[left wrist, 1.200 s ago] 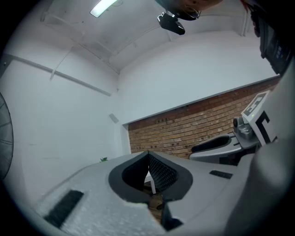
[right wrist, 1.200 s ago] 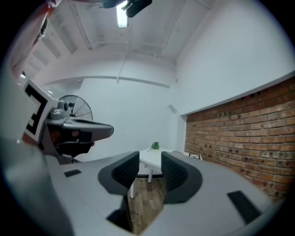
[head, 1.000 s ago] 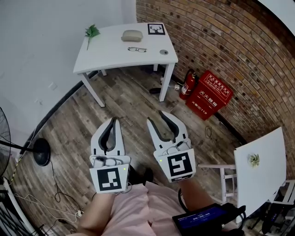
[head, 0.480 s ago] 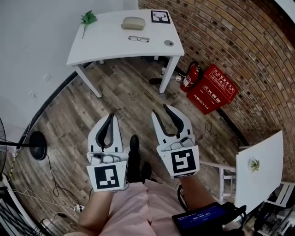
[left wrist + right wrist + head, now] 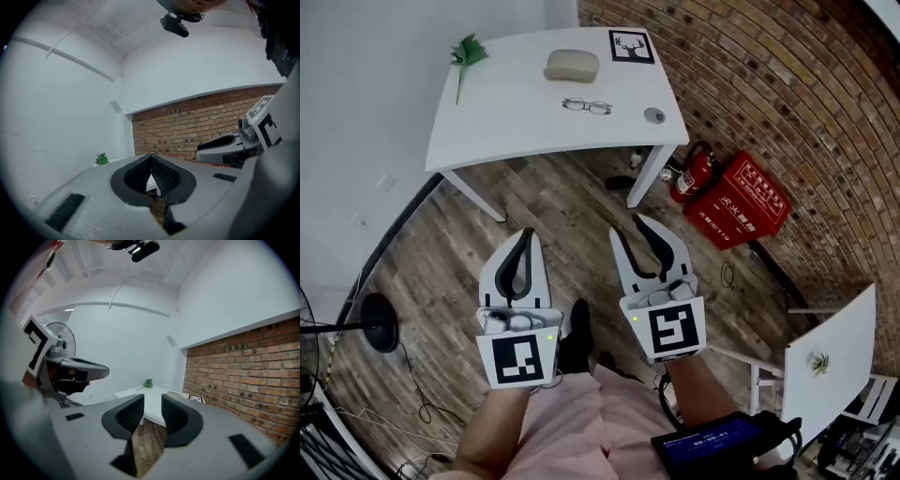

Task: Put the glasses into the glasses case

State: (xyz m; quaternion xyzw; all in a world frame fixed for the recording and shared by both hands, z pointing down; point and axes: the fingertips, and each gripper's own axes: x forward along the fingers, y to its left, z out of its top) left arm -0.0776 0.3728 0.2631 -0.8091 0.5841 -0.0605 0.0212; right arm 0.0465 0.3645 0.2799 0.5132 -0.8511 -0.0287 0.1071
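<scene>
On the white table [image 5: 487,131] at the far side of the head view lie a beige glasses case [image 5: 572,65] and, just in front of it, thin-framed glasses [image 5: 587,106]. Both grippers are held over the wooden floor, well short of the table and pointing towards it. My left gripper [image 5: 528,234] is shut, its tips meeting with nothing between them [image 5: 151,158]. My right gripper [image 5: 628,225] is open; its jaws have just been closing, with only floor and the distant table showing in the gap [image 5: 153,411].
On the table there are also a deer marker card [image 5: 628,45], a small round object [image 5: 653,115] and a green sprig [image 5: 467,52]. A fire extinguisher [image 5: 691,174] and a red box [image 5: 741,199] stand by the brick wall. A fan base [image 5: 380,309] is at the left, a second white table [image 5: 830,361] at the right.
The table has come closer and larger in the head view as the person walks towards it. Both grippers have travelled forward with the person.
</scene>
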